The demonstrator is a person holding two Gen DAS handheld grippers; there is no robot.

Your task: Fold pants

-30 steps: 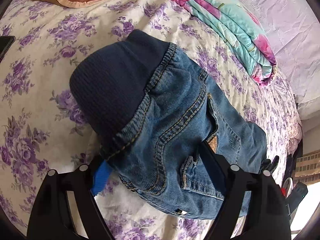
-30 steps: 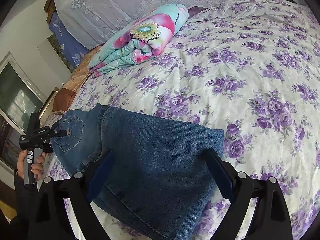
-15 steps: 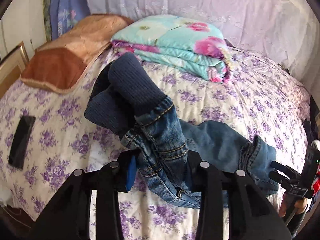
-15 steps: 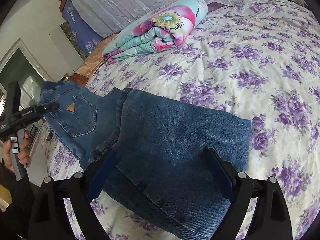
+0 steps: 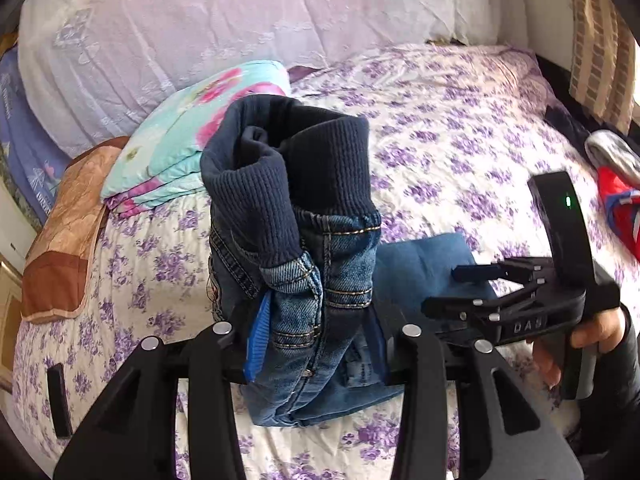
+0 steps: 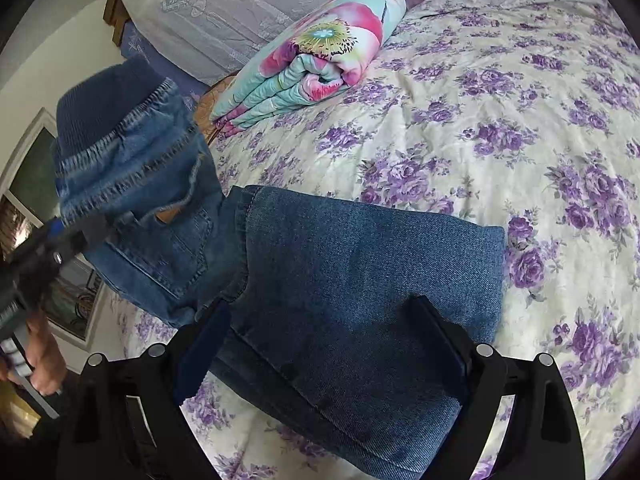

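Observation:
Blue denim pants with a dark navy ribbed waistband (image 5: 304, 184) lie on the floral bed. My left gripper (image 5: 316, 344) is shut on the waist end of the pants (image 5: 320, 304) and holds it lifted off the bed. In the right wrist view the lifted waist end (image 6: 132, 184) hangs at the left, with the left gripper (image 6: 60, 244) below it. The folded legs (image 6: 360, 300) rest flat on the bed. My right gripper (image 6: 320, 344) is open, one finger on each side over the folded legs. It also shows in the left wrist view (image 5: 520, 300).
A folded turquoise and pink quilt (image 6: 312, 56) lies at the head of the bed, with a brown pillow (image 5: 64, 240) beside it. A black phone (image 5: 60, 400) lies near the bed's left edge. Red and grey items (image 5: 616, 188) sit at the far right.
My left gripper has closed on the waist end and lifted it higher, swinging toward the folded legs and the right gripper. The right gripper has stayed open over the legs.

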